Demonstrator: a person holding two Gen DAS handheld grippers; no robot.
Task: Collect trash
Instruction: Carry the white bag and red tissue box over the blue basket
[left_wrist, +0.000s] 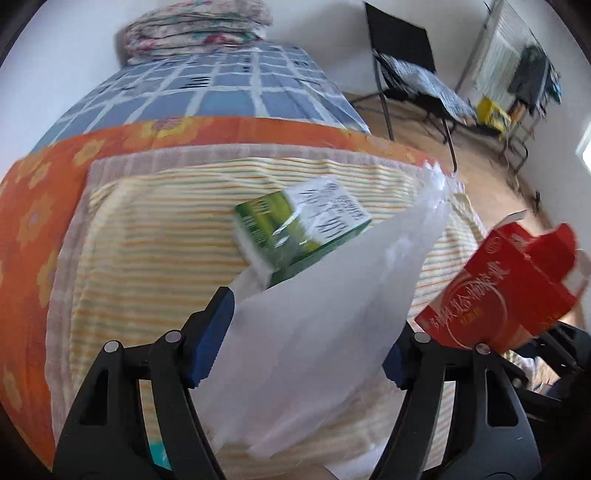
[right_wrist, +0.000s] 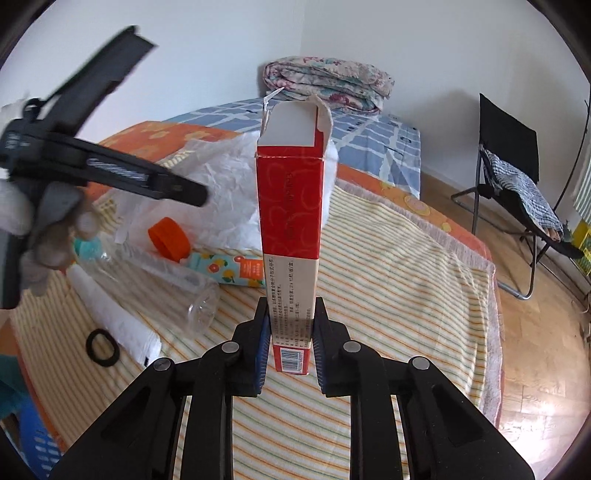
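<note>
Right gripper (right_wrist: 289, 334) clenched on upright red box (right_wrist: 290, 206); left gripper (left_wrist: 306, 332) spread around white bag (left_wrist: 325, 302) over bed (left_wrist: 147, 236).

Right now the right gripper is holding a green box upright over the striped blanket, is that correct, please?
Not quite: the box clamped in the right gripper is red, not green, as the right wrist view shows. It does stand upright over the striped blanket.
</note>
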